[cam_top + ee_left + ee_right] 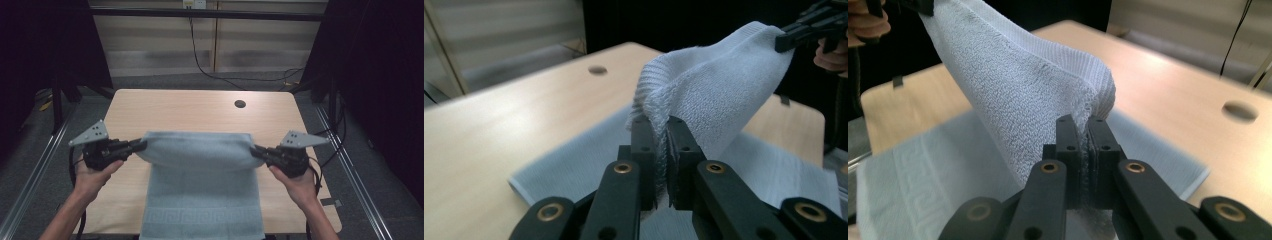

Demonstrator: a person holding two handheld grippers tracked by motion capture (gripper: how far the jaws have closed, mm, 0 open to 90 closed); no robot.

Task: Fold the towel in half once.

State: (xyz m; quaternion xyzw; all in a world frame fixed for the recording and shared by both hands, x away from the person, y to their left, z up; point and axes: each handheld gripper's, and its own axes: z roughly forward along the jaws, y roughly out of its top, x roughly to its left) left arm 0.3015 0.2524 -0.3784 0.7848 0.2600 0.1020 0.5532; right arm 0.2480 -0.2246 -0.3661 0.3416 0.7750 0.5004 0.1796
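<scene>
A pale blue towel (200, 190) lies on the wooden table (200, 110), its far end lifted off the surface and folded toward the near side. My left gripper (142, 145) is shut on the towel's left far corner (659, 115). At the right far corner (1093, 100), my right gripper (254, 150) is pinched shut on the cloth. The raised edge (197, 145) hangs stretched between both grippers. In the left gripper view the right gripper (784, 42) holds the other corner at top right. The towel's near end with a key pattern (200, 217) hangs at the table's front edge.
A round hole (240, 104) sits in the table toward the far right. Cables (235, 77) run along the floor behind the table. Metal rails (45, 145) flank both sides. Bare wood lies beyond the towel.
</scene>
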